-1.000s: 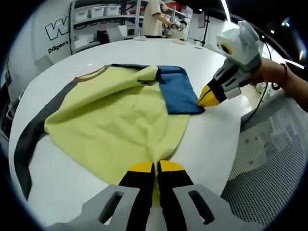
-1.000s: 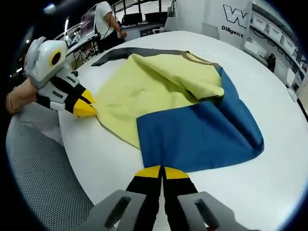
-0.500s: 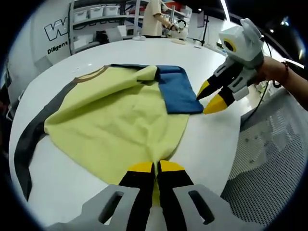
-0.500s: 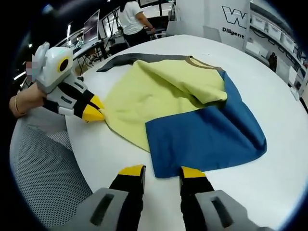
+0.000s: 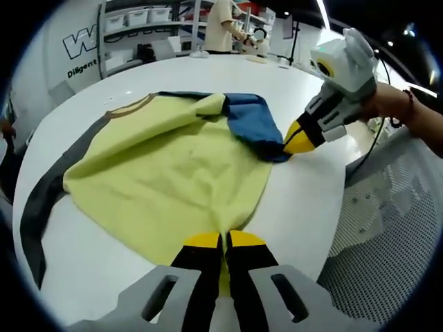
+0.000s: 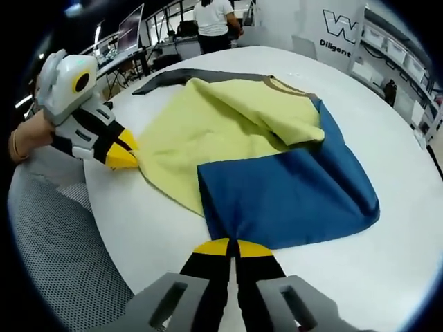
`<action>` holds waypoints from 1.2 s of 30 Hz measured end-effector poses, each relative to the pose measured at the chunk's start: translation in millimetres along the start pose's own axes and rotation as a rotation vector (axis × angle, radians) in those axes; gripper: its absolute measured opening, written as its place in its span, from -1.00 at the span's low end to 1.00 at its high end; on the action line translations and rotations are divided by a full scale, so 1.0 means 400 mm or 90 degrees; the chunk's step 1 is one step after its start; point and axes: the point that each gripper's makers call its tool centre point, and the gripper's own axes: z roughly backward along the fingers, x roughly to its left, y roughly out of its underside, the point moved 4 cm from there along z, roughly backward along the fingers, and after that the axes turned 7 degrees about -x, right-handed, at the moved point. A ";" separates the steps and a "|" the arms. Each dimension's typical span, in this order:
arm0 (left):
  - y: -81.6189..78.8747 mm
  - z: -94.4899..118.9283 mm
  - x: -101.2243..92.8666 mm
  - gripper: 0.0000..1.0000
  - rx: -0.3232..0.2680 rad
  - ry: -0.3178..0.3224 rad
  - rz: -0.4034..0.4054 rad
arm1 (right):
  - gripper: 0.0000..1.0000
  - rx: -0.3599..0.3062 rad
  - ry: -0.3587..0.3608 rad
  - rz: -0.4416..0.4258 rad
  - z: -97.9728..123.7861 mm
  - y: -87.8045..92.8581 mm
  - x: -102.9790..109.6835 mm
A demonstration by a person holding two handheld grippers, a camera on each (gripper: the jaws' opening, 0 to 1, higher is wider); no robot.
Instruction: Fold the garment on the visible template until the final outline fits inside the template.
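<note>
A garment lies spread on the round white table (image 5: 304,200), with a yellow body (image 5: 173,173), a blue part (image 5: 252,124) and a grey sleeve (image 5: 41,200). My left gripper (image 5: 223,240) is shut on the yellow hem at the near edge. My right gripper (image 5: 294,142) enters from the right, shut on the bunched corner of the blue part. In the right gripper view, my right gripper (image 6: 232,247) pinches the blue cloth's (image 6: 291,194) near edge. Over at the left of that view, the left gripper (image 6: 124,158) holds the yellow hem (image 6: 208,124). A yellow flap lies folded over the blue.
A grey mesh surface (image 5: 374,228) borders the table edge on the near side, seen also as grey mesh (image 6: 62,256). A person (image 5: 221,24) stands at benches beyond the table. Shelves with boxes (image 5: 138,17) line the back wall.
My right gripper, open half a second ago just off the blue corner, has shut on it again and the corner is bunched. The left gripper has kept its hold.
</note>
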 end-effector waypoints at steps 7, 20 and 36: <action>0.002 0.004 -0.001 -0.98 0.006 0.002 -0.007 | -1.00 -0.026 0.057 -0.032 0.045 -0.010 -0.065; 0.004 0.032 -0.004 -0.98 0.030 0.010 -0.029 | -1.00 -0.036 0.170 -0.055 0.131 0.016 -0.234; 0.029 0.110 0.020 -0.98 0.058 0.020 -0.067 | -1.00 -0.008 0.272 -0.077 0.187 0.070 -0.354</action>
